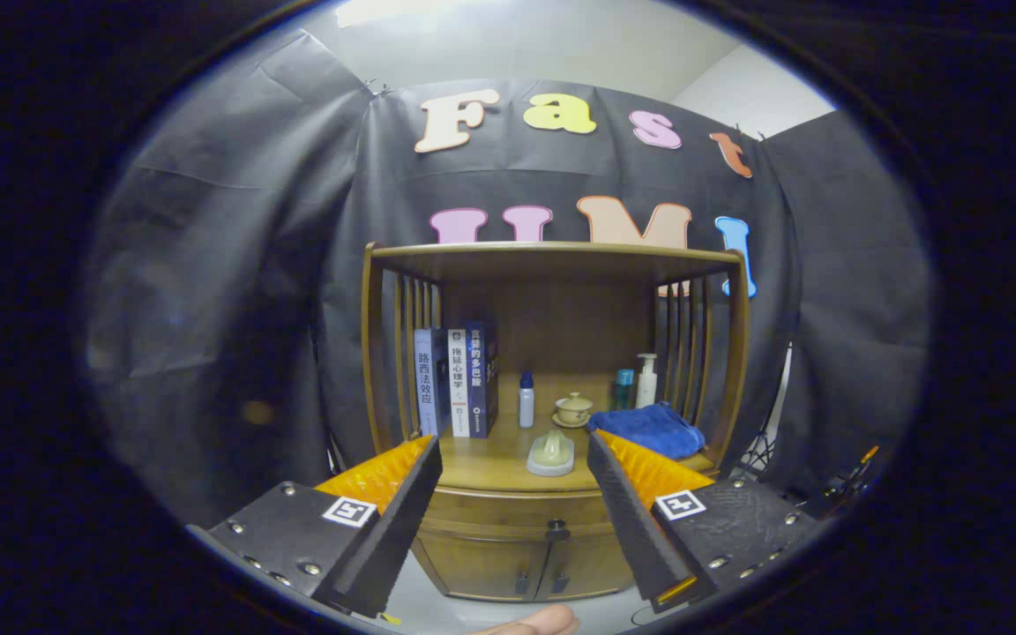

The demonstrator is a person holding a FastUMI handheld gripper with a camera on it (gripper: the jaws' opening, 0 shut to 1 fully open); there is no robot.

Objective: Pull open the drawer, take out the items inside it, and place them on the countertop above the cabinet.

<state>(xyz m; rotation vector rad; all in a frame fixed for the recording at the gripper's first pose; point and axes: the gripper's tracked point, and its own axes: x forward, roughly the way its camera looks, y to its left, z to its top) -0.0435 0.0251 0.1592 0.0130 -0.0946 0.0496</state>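
Tongs spread apart, short of the shut drawer; its contents are hidden.

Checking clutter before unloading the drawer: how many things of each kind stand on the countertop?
Upright books: 3
Bottles: 3, one small white with blue cap, one teal, one white pump
Lidded ceramic cup: 1
Pale green ceramic piece: 1
Folded blue towel: 1
Total: 9

Booth was dim; ceiling light glared overhead; heavy fisheye bending at edges; cabinet sharp, evenly lit.
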